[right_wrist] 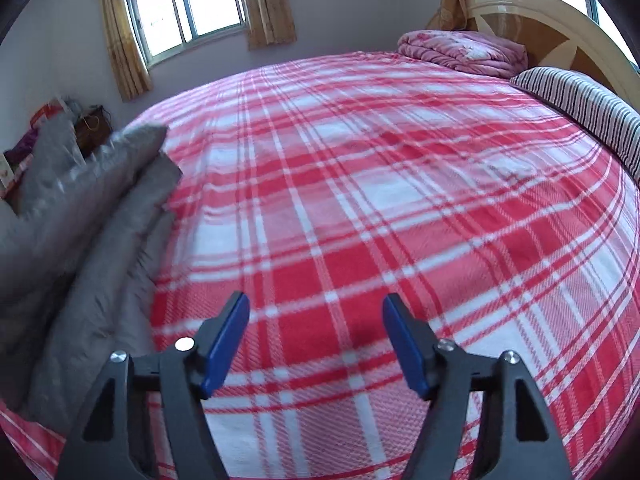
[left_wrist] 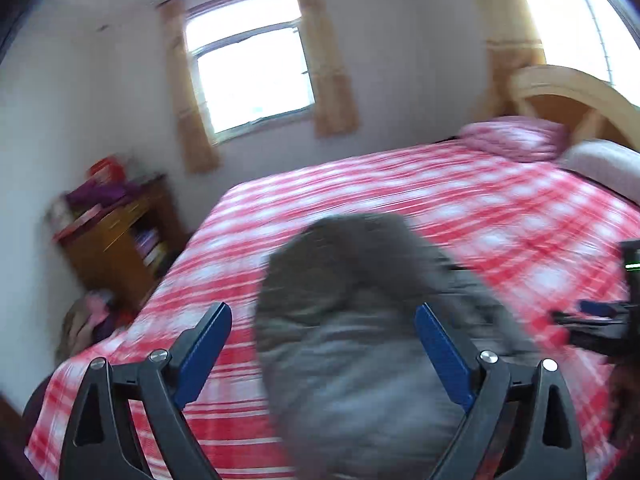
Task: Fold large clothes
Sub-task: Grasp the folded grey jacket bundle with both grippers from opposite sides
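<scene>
A large grey padded garment (left_wrist: 352, 392) lies bunched on the red and white plaid bedspread (left_wrist: 500, 216), blurred in the left wrist view. My left gripper (left_wrist: 322, 310) hovers over it with its jaws wide apart; the garment shows between and under the blue pads (left_wrist: 440, 356), and I see no pinch on it. In the right wrist view the same garment (right_wrist: 80, 200) is heaped along the left side of the bed. My right gripper (right_wrist: 315, 298) stands open over bare bedspread (right_wrist: 360, 184) with nothing between its fingers.
A folded pink quilt (right_wrist: 464, 50) and a striped pillow (right_wrist: 580, 100) lie by the wooden headboard (right_wrist: 552, 20) at the far right. A wooden cabinet (left_wrist: 120, 240) with clutter stands left of the bed. Curtained windows (left_wrist: 248, 64) fill the far wall.
</scene>
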The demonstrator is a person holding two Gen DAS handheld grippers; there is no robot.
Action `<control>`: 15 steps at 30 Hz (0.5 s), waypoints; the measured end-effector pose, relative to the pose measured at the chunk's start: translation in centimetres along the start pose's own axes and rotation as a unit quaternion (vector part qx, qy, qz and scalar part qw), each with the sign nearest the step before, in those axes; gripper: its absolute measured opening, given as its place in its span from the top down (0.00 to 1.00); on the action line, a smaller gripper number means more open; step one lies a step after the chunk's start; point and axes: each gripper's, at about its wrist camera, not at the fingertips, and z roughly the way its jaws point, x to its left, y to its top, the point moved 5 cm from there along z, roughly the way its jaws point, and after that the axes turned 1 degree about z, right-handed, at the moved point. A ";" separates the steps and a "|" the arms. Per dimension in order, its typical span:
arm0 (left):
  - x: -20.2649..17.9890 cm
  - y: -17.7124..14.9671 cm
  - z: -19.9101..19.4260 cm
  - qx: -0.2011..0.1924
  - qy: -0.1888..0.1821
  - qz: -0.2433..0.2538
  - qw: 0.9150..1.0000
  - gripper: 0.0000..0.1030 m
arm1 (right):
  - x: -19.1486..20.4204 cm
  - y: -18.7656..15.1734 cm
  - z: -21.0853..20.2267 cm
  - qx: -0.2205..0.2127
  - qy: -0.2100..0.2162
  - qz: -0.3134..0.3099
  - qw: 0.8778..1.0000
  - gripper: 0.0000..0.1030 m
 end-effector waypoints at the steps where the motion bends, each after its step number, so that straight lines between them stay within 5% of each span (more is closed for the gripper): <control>1: 2.3 -0.2 1.9 0.021 0.032 -0.021 0.999 0.09 | 0.8 1.0 -0.5 -0.005 0.006 -0.006 1.000 0.32; 5: 6.9 -2.0 7.1 0.086 0.087 -0.084 0.989 0.09 | 6.4 5.1 -2.9 -0.035 0.030 -0.053 0.998 0.34; 10: 8.1 -2.9 10.1 0.111 0.096 -0.135 0.980 0.09 | 14.7 9.9 -5.1 -0.057 0.045 -0.108 0.991 0.36; 15: 7.8 -2.7 11.6 0.121 0.094 -0.152 0.976 0.09 | 22.9 11.7 -4.4 -0.024 0.061 -0.129 0.989 0.36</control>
